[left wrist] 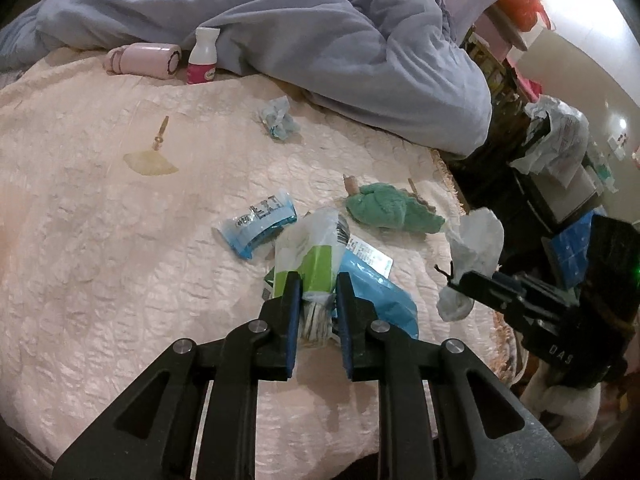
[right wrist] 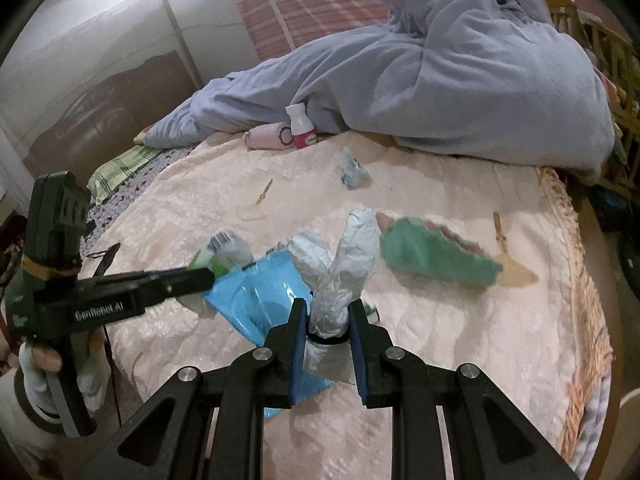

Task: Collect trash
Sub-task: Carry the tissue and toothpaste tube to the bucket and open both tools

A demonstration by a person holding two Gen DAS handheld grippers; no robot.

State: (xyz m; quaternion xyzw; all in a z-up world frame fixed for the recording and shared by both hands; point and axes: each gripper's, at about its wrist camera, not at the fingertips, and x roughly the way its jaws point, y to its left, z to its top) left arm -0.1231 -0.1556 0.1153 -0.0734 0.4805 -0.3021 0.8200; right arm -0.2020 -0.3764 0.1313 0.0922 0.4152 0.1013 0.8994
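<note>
Trash is already in both grippers. Our left gripper (left wrist: 316,284) holds a crumpled white-and-green plastic wrapper (left wrist: 310,250) between narrow fingers (left wrist: 294,312), lifted above the pink quilted bedspread (left wrist: 120,240). Our right gripper (right wrist: 328,312) is closed hard on a twisted white paper wad (right wrist: 340,272), its two ends sticking up past the fingers.

Still on the bed lie a flat bright-blue plastic pouch (left wrist: 376,288) just beneath the left gripper, a blue-and-white printed packet (left wrist: 260,228) beside it, and a small scrunched blue-white wrapper (left wrist: 278,118) nearer the lavender duvet (left wrist: 320,52). The green fuzzy cloth (left wrist: 394,210) and the white bottle with a pink label (left wrist: 204,58) look like belongings, so we judge they stay.

To do this step well, we keep both grips firm while carrying. The thin wrapper could slip, since only its lower edge is pinched. We move both loads together toward the bin, which we cannot see clearly, and release only above it.
</note>
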